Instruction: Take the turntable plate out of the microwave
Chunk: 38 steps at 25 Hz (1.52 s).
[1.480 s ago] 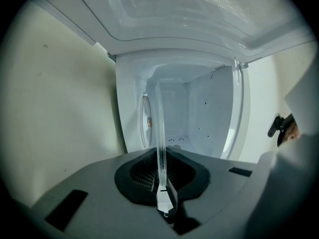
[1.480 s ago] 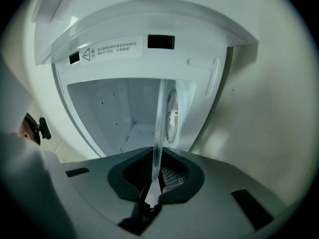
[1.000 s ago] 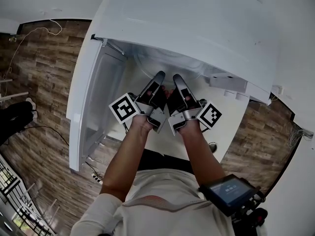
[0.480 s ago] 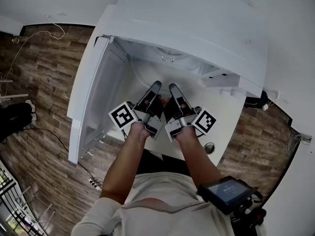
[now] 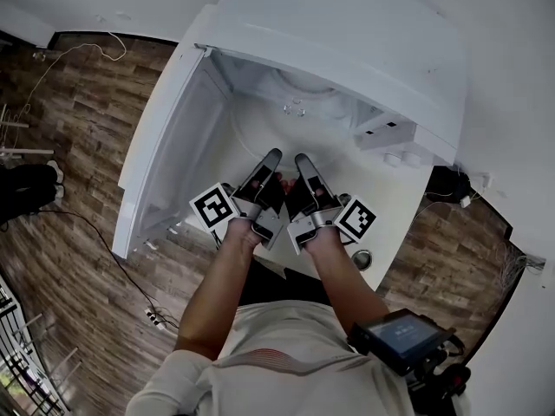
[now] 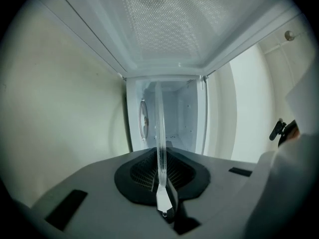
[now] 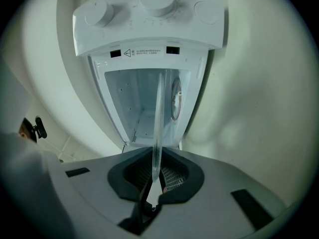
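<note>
In front of the microwave (image 5: 347, 42), left gripper (image 5: 271, 158) and right gripper (image 5: 303, 159) both pinch the glass turntable plate (image 5: 295, 107) by its rim; draw back evenly, plate level.

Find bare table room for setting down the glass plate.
Bare: the white table right of the right gripper, in front of the knobs of the microwave. A round object sits at its edge. Crowded: left, beside the open door.

The microwave (image 5: 347, 42) is white, the turntable plate (image 6: 159, 133) clear, the floor (image 5: 69, 146) brown wood-grain.
</note>
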Motion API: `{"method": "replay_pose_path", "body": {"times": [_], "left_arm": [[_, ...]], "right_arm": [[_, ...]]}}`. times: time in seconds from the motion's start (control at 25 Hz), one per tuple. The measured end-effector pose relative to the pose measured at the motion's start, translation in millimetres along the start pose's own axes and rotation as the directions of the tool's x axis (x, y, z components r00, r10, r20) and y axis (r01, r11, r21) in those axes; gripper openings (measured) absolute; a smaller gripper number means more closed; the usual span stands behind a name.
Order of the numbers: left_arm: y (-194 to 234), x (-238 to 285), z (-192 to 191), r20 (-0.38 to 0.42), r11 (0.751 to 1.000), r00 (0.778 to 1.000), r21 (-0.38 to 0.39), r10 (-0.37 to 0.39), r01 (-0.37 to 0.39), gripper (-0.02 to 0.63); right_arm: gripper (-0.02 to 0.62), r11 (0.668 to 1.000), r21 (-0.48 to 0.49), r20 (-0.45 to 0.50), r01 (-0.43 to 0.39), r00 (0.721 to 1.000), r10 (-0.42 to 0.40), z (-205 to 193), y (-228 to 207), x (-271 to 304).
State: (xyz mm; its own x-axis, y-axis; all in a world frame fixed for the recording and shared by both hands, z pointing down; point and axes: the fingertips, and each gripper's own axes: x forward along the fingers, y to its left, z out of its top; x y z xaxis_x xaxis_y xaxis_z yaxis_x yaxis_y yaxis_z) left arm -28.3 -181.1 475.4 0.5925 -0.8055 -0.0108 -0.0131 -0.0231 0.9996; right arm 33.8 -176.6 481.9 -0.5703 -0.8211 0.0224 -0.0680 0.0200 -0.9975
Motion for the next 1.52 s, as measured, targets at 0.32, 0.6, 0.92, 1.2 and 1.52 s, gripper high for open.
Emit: {"method": "replay_pose_path", "body": {"times": [0.32,0.6,0.92,1.2,1.52], "left_arm": [[-7.8,-34.9,-18.6,0.065,1.000,0.998,-0.009,-0.018,0.019,0.040],[-18.9,-66.6,-25.4,0.058,0.999,0.998,-0.013,-0.030,0.031,0.040],[-36.2,-104.6,-50.5,-0.004,0.998,0.998,-0.025,-0.055,0.055,0.040],[-74.3,-152.7,-91.6,-0.036,0.997,0.996,-0.005,-0.079,0.079,0.040],[-93.1,-165.8,-103.0,-0.051,0.997,0.996,-0.004,-0.073,0.073,0.040]], "right_arm": [[0.037,1.000,-0.013,-0.072,-0.013,0.997,0.012,-23.9,8.7,-25.6],[0.037,1.000,-0.021,-0.066,-0.012,0.998,0.011,-51.6,20.6,-43.3],[0.037,0.999,-0.041,-0.007,-0.011,1.000,0.010,-80.7,38.5,-83.3],[0.037,0.997,-0.072,0.026,-0.035,0.999,0.037,-111.2,75.2,-140.8],[0.037,0.997,-0.073,0.039,-0.015,0.999,0.018,-118.4,93.1,-158.7]]}}
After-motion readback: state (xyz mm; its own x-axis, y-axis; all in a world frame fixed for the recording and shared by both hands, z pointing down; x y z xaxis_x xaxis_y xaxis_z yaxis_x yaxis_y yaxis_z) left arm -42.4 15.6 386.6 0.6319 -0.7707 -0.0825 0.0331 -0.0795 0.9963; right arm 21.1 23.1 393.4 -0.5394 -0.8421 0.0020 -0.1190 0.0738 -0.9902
